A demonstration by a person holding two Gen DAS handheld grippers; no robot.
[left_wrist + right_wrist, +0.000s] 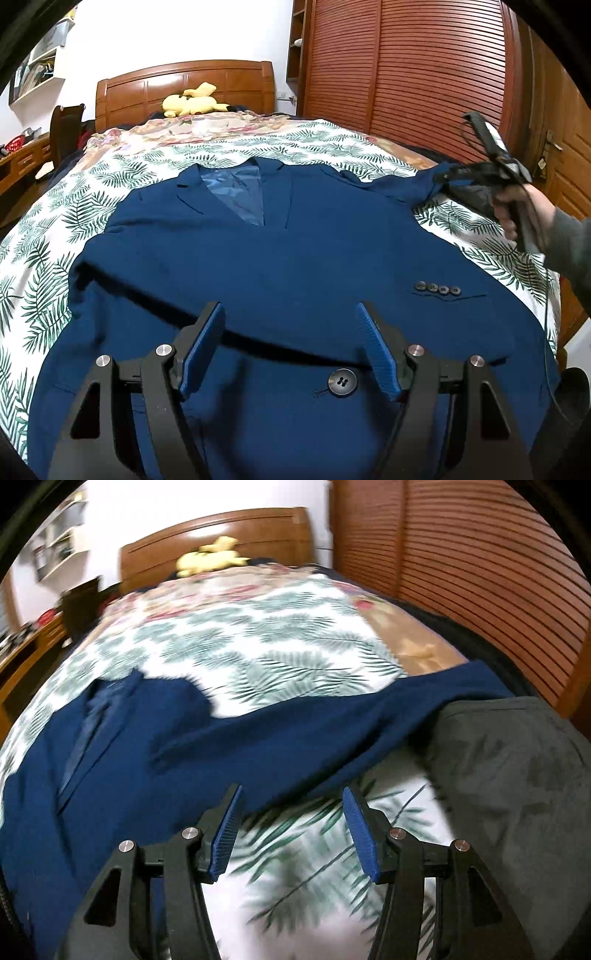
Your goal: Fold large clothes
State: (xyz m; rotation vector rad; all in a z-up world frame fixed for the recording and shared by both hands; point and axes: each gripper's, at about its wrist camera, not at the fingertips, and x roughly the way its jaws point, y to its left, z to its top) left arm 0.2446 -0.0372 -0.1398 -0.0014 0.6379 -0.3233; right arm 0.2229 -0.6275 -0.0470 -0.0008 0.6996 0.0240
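The left wrist view looks forward past the left claw (290,347), its blue pads spread wide, from low and close over the navy blue suit jacket (280,258) spread on the leaf-print bed cover (110,177). It faces the brown wooden headboard (184,86) far ahead of the claw.

The right wrist view, blurred, sits just as near the bed behind the right claw (291,830), facing the same headboard (218,535).

Both views share the jacket (110,760), cover (280,653), yellow plush toy (194,101) (210,557) and slatted wooden wardrobe doors (406,62) (461,542).
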